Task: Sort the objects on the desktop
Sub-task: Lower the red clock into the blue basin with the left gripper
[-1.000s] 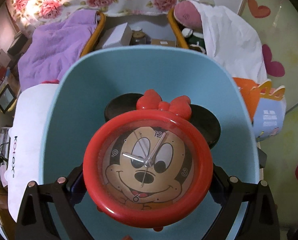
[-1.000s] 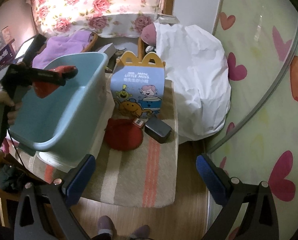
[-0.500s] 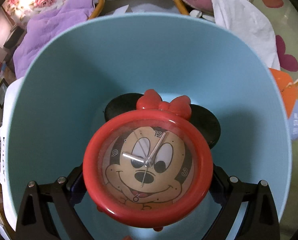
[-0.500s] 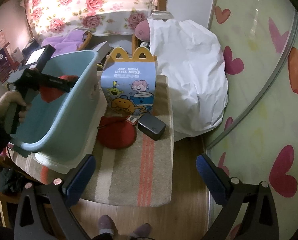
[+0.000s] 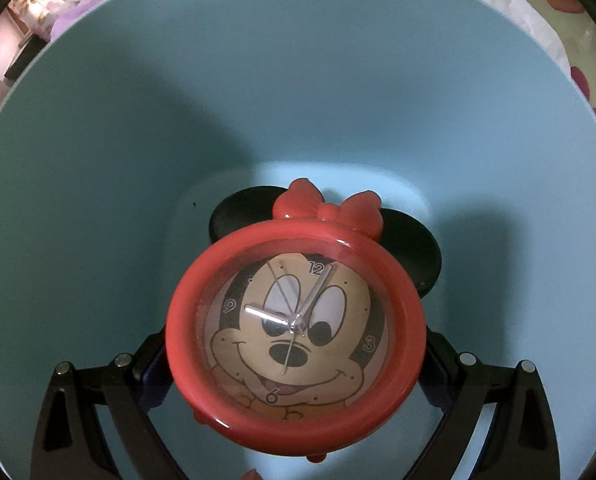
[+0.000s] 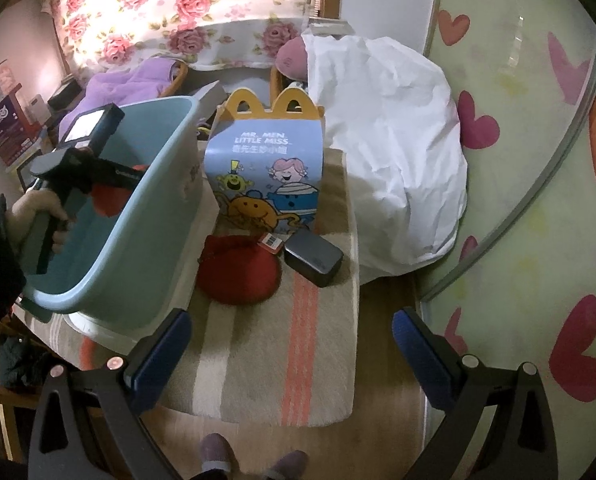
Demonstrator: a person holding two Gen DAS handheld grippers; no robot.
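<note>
Gripping a round red plastic cartoon-mouse alarm clock (image 5: 295, 340), the left gripper (image 5: 298, 364) has been lowered from above the rim deep into the pale blue plastic tub (image 5: 97, 200), fingers clamped on its sides. Release looks near. The right gripper (image 6: 289, 340) hangs with fingers apart above the striped surface (image 6: 257, 360).

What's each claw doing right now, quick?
Left gripper: closed on the clock, inside the blue bin.
Right gripper: open, holding nothing, above the mat.
</note>
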